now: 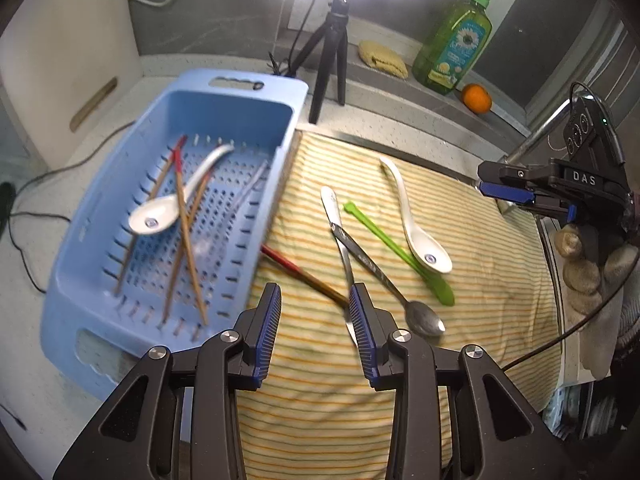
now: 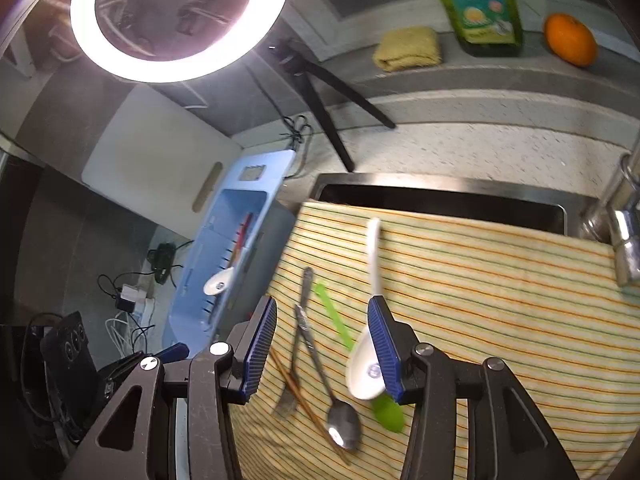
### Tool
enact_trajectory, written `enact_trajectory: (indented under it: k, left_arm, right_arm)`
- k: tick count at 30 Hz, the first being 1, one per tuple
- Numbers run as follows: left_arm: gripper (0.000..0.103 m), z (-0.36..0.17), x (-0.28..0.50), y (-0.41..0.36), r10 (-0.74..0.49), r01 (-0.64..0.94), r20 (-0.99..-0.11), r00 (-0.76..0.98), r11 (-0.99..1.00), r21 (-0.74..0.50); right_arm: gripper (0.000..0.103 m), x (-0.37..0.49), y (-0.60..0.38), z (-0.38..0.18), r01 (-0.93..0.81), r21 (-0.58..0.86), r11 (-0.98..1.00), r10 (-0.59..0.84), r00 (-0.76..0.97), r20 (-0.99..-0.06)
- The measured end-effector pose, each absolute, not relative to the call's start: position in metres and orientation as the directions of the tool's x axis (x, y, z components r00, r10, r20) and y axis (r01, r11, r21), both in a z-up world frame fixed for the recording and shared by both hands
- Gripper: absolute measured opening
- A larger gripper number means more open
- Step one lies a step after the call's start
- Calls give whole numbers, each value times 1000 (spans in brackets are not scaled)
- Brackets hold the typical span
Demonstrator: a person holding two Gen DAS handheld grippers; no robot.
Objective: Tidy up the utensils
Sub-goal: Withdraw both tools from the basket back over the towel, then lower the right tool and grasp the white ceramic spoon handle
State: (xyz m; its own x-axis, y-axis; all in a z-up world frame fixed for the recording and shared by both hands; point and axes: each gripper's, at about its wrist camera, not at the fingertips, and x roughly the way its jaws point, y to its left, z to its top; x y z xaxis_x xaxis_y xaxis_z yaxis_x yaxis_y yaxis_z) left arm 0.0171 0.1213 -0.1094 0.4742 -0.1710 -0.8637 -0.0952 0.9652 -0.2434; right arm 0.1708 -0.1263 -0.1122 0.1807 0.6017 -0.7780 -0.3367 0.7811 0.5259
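Utensils lie partly in the blue basket (image 1: 100, 216), partly on the striped cloth (image 1: 460, 208) over the sink.

In the basket: a white spoon (image 1: 160, 216) and several chopsticks (image 1: 186, 248), crossed. On the cloth: a second white spoon (image 1: 416, 232) resting on a green spatula (image 1: 384, 240), a steel spoon (image 1: 424, 318) crossing a fork (image 2: 294, 360), and one red-tipped chopstick (image 1: 304, 274) just beside the basket. The left gripper (image 1: 314, 328) hovers over the cloth with its jaws partly open and nothing between them. The right gripper (image 2: 322, 344) is likewise partly open and empty above the utensils; seen from the left, its body reads "DAS". Behind stand a green soap bottle (image 1: 456, 44), its daisy label too blurred to read, an orange (image 1: 476, 98), a sponge (image 1: 382, 58), a tripod (image 1: 332, 52) and a ring light (image 2: 180, 20).
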Motion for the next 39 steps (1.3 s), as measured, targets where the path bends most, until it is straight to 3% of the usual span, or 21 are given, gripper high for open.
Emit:
enact_trajectory:
  k: [14, 30, 34, 39]
  left_arm:
    - [34, -127, 29, 54, -299, -45, -854, 426, 935, -351]
    - [34, -152, 64, -14, -171, 7, -893, 417, 983, -185]
    - [44, -158, 70, -21, -108, -2, -904, 414, 993, -119]
    - [44, -164, 79, -24, -96, -28, -908, 408, 993, -117]
  right_arm:
    - [44, 191, -142, -155, -329, 572, 752, 614, 34, -788]
    - [44, 230, -115, -205, -353, 689, 633, 696, -129, -706]
    - [44, 235, -110, -209, -364, 694, 622, 701, -135, -700]
    - [44, 239, -104, -209, -371, 697, 613, 709, -130, -693]
